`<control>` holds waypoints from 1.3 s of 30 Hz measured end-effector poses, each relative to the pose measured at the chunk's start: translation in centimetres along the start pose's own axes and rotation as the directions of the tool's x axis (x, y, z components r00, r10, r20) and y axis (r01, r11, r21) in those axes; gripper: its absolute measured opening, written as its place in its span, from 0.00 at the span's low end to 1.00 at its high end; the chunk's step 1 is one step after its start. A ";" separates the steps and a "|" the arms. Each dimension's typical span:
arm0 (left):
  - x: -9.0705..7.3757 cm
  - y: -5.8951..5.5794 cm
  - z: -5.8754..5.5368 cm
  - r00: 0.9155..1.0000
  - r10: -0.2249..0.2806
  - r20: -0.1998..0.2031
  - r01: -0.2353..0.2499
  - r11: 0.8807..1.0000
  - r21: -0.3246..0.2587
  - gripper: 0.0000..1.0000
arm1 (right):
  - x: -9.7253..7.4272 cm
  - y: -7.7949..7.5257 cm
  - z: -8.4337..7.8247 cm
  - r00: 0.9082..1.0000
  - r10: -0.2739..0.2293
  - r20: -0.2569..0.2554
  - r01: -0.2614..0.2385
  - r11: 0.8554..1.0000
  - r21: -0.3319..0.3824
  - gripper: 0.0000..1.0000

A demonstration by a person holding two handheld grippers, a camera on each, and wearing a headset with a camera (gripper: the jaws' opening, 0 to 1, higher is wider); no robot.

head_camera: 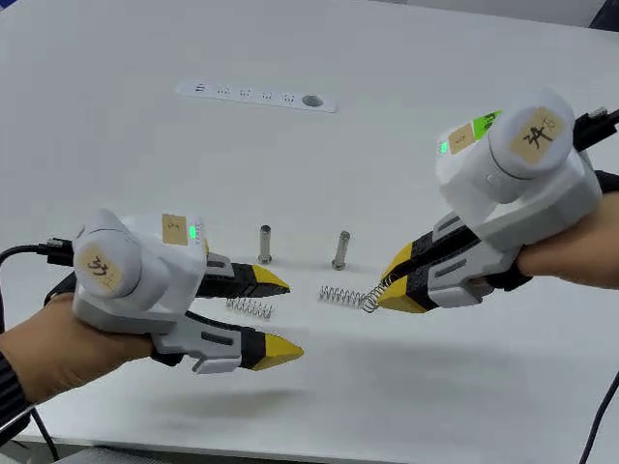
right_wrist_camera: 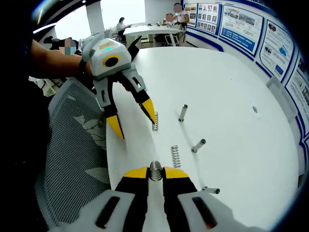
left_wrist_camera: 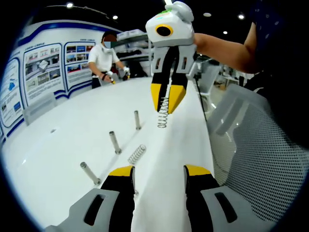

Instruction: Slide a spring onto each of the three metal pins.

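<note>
Right gripper (head_camera: 379, 296) is clamped on a spring's (right_wrist_camera: 154, 170) end just right of the upright pins (head_camera: 341, 248), likely for threading, while left gripper (head_camera: 293, 318), jaws apart, waits by a loose spring (head_camera: 250, 306).

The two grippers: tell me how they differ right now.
The left gripper has its jaws spread open and holds nothing; the right gripper has its jaws shut on a spring. In the head view the left gripper points rightward, the right gripper leftward and down. Both have yellow jaw tips.

Bright, even overhead light; fisheye-warped edges.
</note>
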State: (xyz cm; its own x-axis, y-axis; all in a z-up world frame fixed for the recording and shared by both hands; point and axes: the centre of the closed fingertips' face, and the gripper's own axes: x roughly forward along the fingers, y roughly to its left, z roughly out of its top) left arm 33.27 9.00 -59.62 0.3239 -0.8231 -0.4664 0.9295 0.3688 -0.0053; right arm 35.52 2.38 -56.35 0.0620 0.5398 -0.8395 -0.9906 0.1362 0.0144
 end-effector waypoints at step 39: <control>-2.6 1.0 -1.1 0.994 0.110 0.025 -0.107 0.989 -0.102 0.58 | -3.3 -8.9 -5.2 0.969 -0.173 -0.176 0.183 0.982 0.042 0.12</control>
State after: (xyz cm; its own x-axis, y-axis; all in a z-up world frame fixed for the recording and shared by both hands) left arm 33.13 11.99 -59.37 0.4283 -0.7880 -0.4423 0.8668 0.4966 -0.0454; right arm 43.47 -4.91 -56.55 0.2103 0.3531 -0.9116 -0.9564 0.2676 -0.1170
